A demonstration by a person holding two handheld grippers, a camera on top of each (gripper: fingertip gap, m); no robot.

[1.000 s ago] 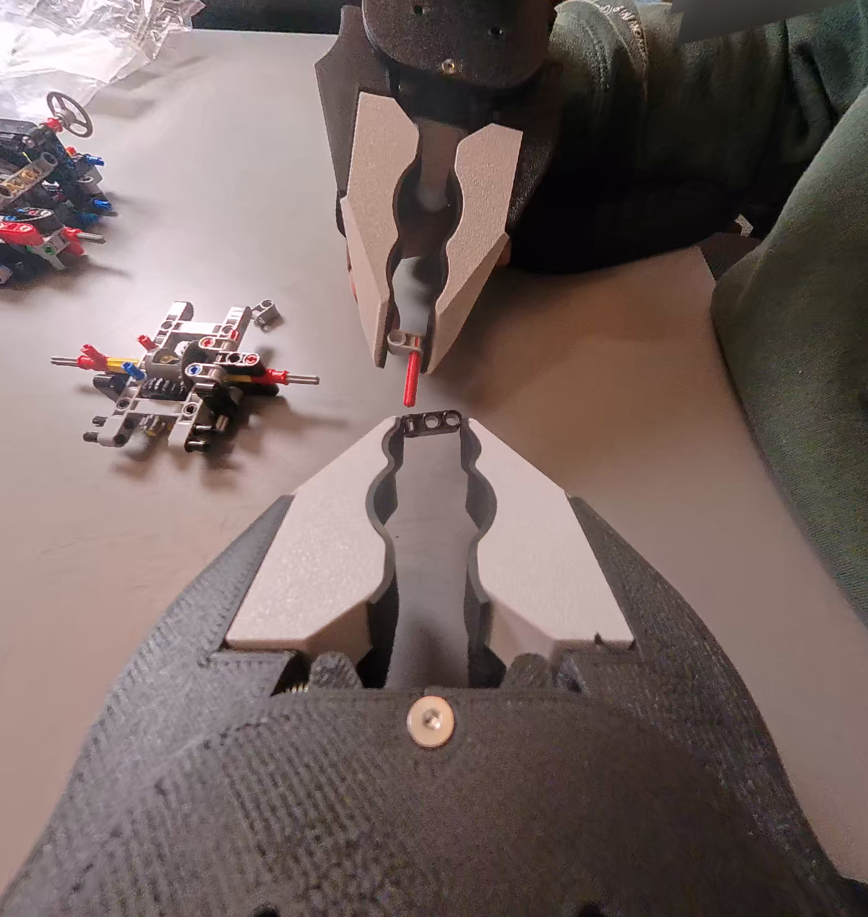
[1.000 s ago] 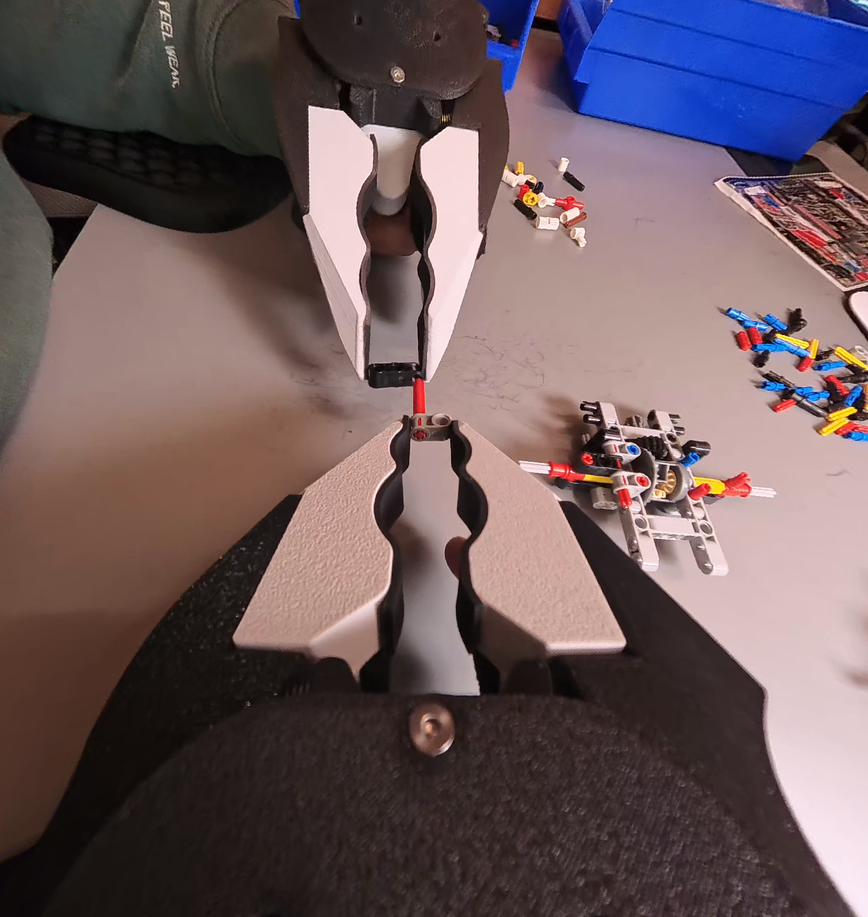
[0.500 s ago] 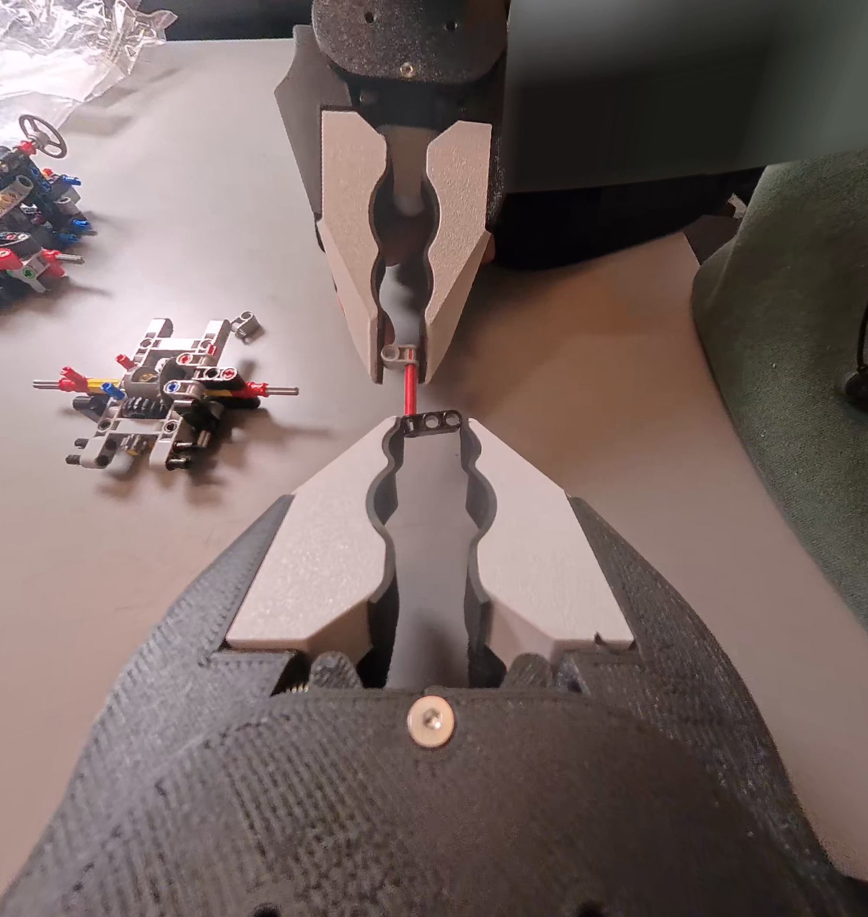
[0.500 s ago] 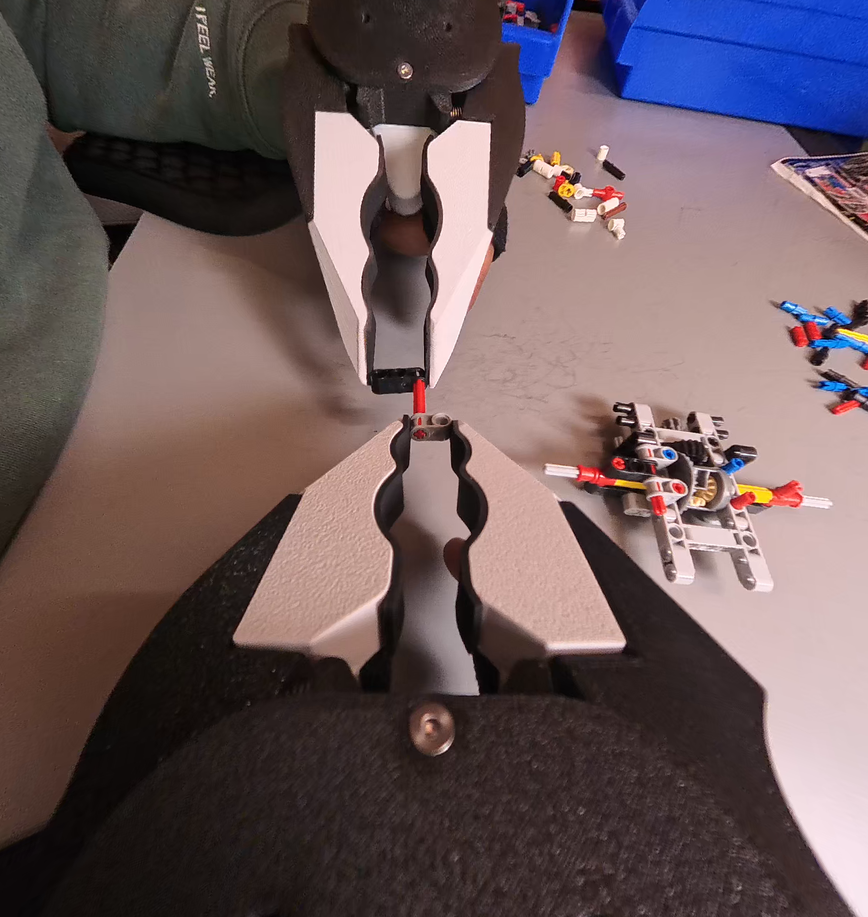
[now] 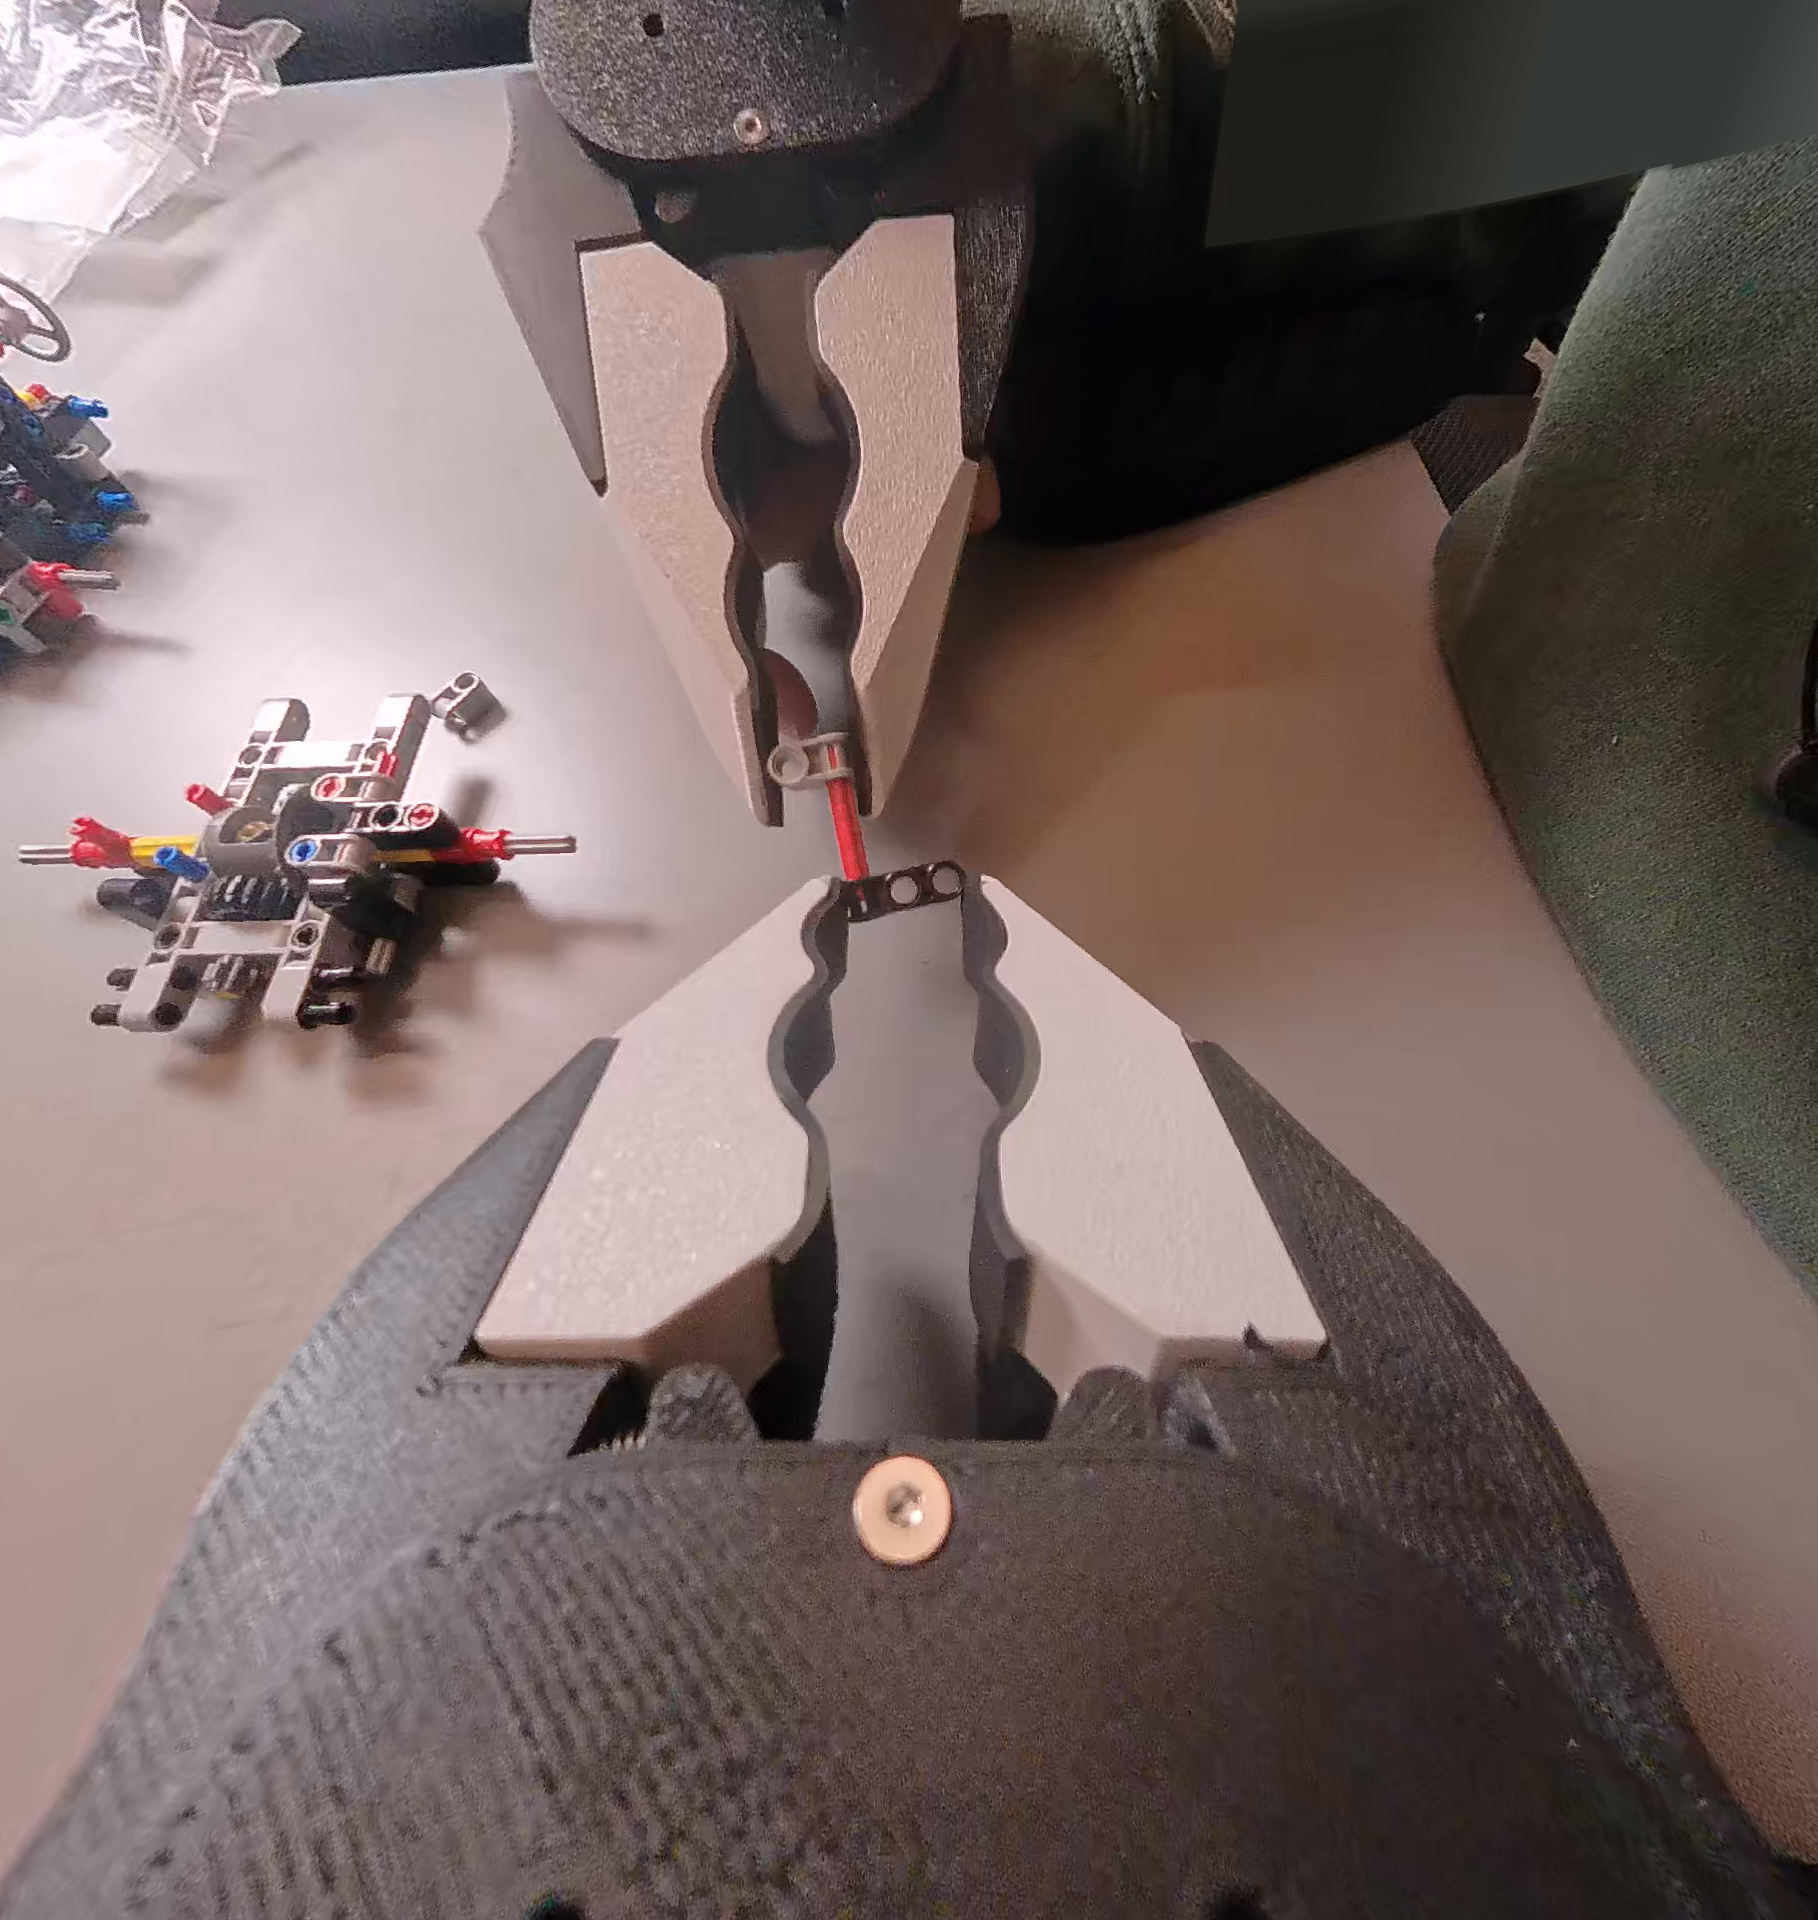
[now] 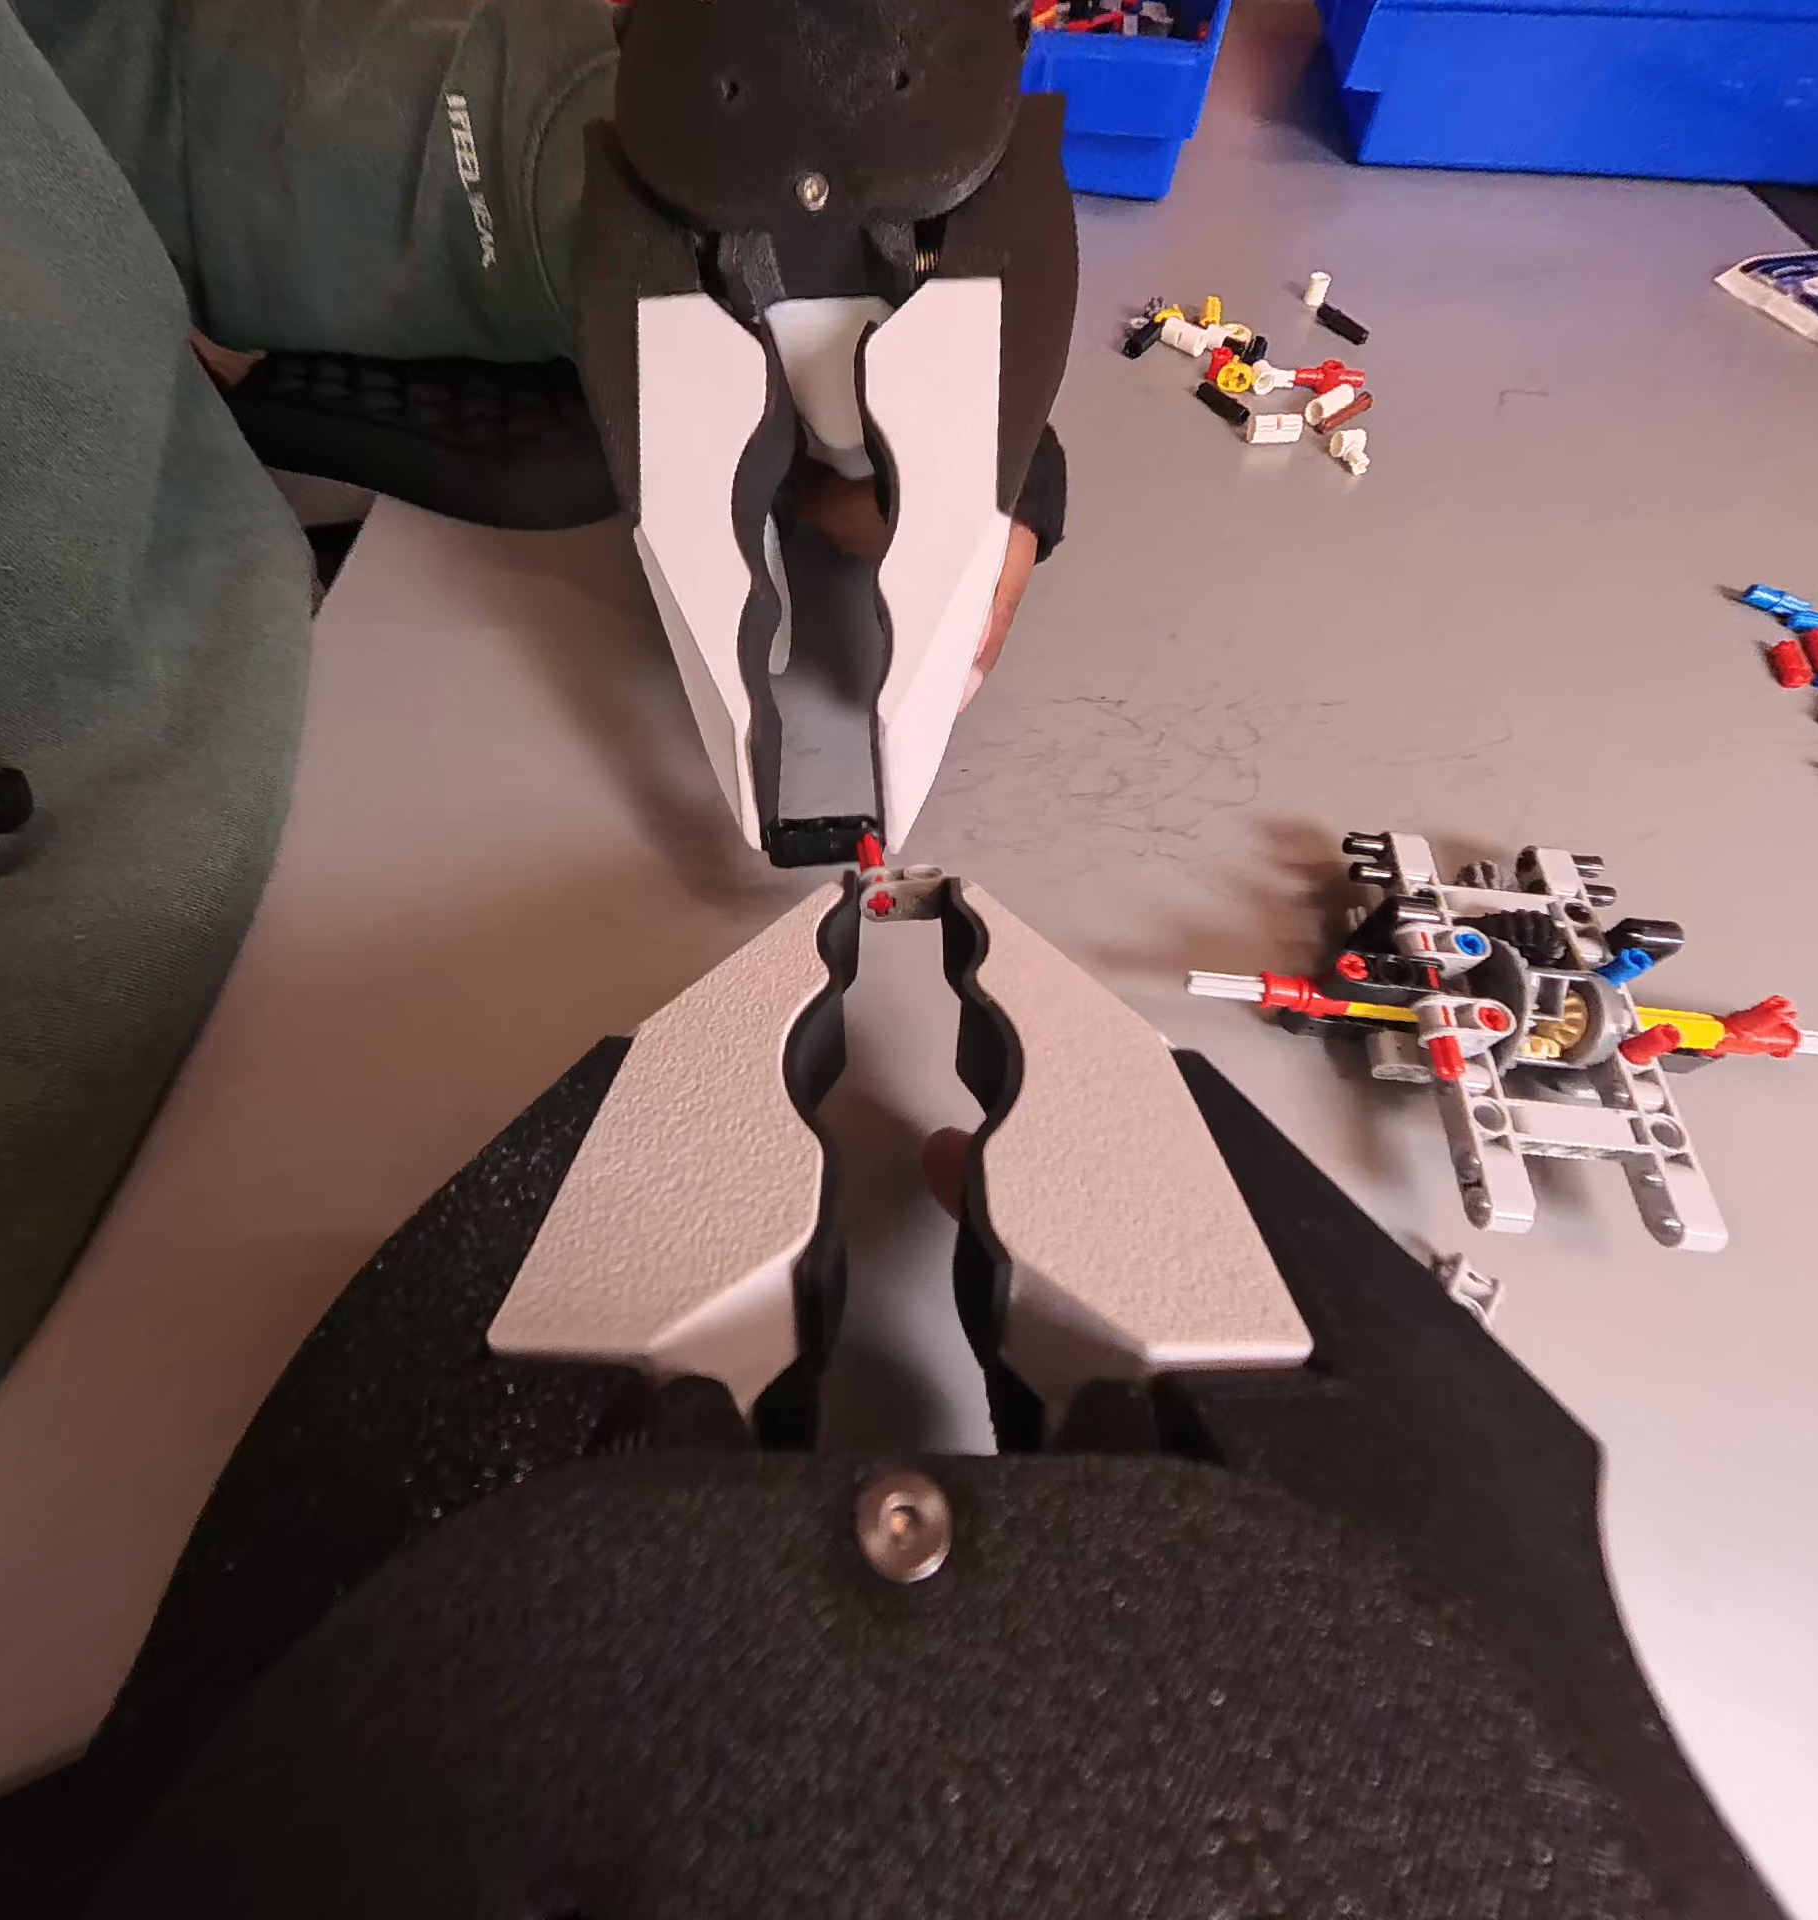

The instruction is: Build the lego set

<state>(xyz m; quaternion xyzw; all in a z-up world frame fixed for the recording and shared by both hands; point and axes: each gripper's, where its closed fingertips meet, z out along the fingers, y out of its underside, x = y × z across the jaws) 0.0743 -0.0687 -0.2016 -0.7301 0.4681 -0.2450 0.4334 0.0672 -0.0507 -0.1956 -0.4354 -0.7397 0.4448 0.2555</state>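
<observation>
Presently the left tool (image 5: 903, 896) is clamped on a short black three-hole lego beam (image 5: 907, 889), and the right tool (image 6: 902, 896) facing it grips a small grey lego connector (image 6: 900, 894) with a thin red axle (image 5: 845, 826) through it. Tip to tip above the pale grey counter (image 5: 1144, 727), the axle's free end meets the beam's end hole. A partly built grey-and-black lego chassis (image 6: 1507, 1023) lies nearby, with loose coloured pins (image 6: 1269, 369) toward the far edge beside blue plastic bins (image 6: 1570, 94).
</observation>
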